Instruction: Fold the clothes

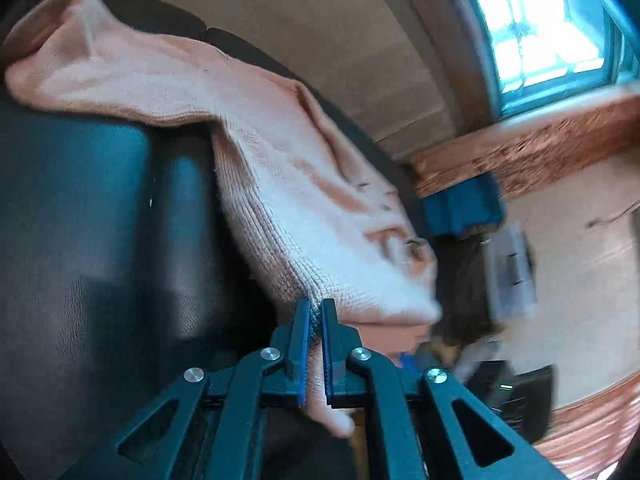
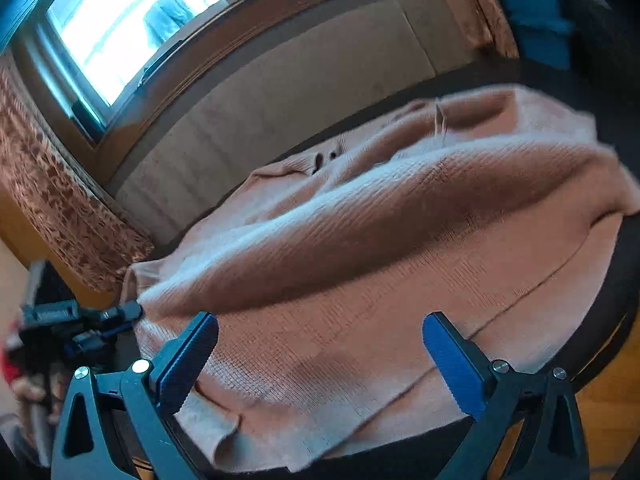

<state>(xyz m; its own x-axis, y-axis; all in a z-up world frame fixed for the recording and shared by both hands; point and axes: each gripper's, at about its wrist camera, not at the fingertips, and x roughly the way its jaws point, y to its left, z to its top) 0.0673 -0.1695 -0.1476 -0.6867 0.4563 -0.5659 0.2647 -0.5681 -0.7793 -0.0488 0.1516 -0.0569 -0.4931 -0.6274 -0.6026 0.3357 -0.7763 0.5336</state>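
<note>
Fingers of the left gripper (image 1: 315,308) pinch the pink knit sweater (image 1: 304,208). The right gripper (image 2: 320,334) gapes wide above it. No readable writing.

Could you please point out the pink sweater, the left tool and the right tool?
pink sweater (image 2: 360,240): right wrist view, raised fold.
left tool (image 1: 316,308): left wrist view, between fingertips.
right tool (image 2: 320,332): right wrist view, between fingertips.

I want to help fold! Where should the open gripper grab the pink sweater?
Probably the loose near edge of the sweater, coming in low from the front. That hem hangs free over the dark seat, so the right gripper, whose fingers are spread wide just above it, could close around it. The left gripper already pinches another edge.
</note>
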